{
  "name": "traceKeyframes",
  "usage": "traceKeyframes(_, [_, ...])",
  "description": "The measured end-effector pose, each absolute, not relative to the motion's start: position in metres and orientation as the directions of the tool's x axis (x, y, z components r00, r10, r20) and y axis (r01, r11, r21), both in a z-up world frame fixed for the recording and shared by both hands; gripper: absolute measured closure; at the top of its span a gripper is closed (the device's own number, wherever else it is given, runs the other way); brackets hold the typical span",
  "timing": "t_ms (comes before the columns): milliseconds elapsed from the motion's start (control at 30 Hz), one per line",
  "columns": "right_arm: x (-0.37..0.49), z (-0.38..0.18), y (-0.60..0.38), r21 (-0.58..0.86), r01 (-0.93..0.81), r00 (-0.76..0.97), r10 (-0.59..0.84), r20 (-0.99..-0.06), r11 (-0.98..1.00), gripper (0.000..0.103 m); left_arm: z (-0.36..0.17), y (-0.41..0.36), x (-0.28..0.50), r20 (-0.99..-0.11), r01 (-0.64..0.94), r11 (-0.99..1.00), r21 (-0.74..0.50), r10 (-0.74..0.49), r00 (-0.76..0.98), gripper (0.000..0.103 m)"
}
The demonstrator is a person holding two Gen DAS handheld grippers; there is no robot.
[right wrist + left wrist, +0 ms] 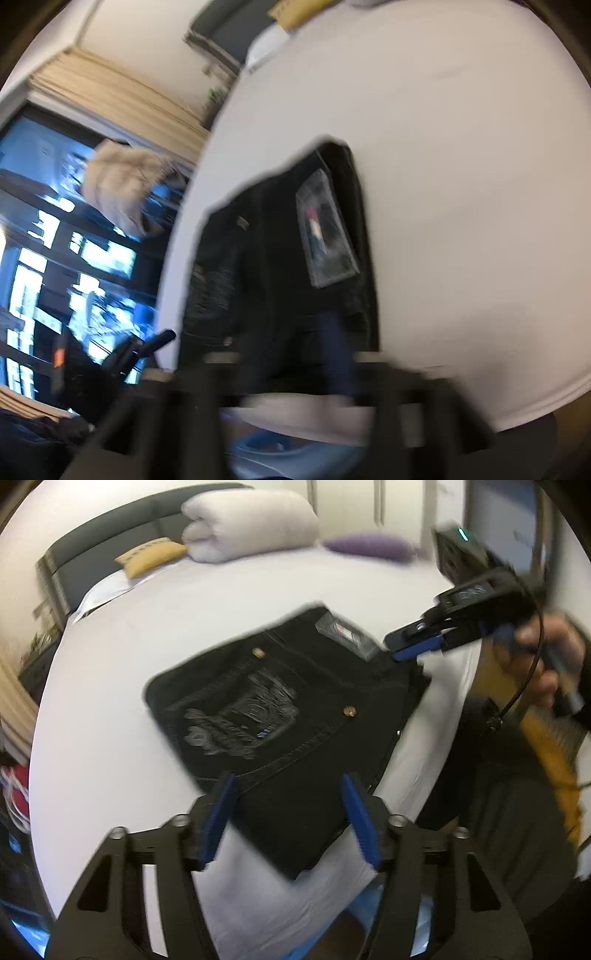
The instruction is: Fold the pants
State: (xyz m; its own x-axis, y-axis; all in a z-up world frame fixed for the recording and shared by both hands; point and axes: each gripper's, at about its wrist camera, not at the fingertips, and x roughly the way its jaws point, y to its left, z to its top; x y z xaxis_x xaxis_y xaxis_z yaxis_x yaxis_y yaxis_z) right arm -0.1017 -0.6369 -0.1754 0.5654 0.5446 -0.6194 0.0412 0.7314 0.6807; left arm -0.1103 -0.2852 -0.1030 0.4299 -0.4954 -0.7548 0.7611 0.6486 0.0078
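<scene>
Pants (280, 716) lie folded on the bed (110, 775), apparently finished; left tool (288, 812) at six o'clock stands apart, empty; right tool (410, 642) at two o'clock, state unclear.

The right wrist view is smeared: the right hand-held gripper (280, 354) shows only one blurred blue finger, so its opening is unclear. The label (327, 236) on the pants (273, 258) is unreadable. The bed (110, 760) is cut off at its near edge.

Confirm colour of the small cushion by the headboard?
Mustard yellow cushion, lying beside the rolled white duvet; clearest in the left wrist view.
</scene>
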Motion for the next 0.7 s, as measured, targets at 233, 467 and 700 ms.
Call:
traceKeyframes(233, [-0.062, -0.188, -0.673, 0.765, 0.095, 0.536, 0.615, -0.578, 0.637, 0.031, -0.111, -0.239, -0.03, -0.74, 0.533, 0.772, -0.347, -0.574, 0.35, 0.023])
traceKeyframes(467, [-0.014, -0.236, -0.671, 0.802, 0.186, 0.416, 0.694, -0.587, 0.567, 0.056, -0.162, -0.25, 0.033, -0.74, 0.367, 0.713, -0.597, -0.666, 0.091, 0.023])
traceKeyframes(700, [0.009, -0.241, -0.637, 0.764, 0.151, 0.359, 0.685, -0.634, 0.628, 0.064, -0.174, -0.261, 0.054, -0.707, 0.304, 0.677, -0.67, -0.707, 0.015, 0.031])
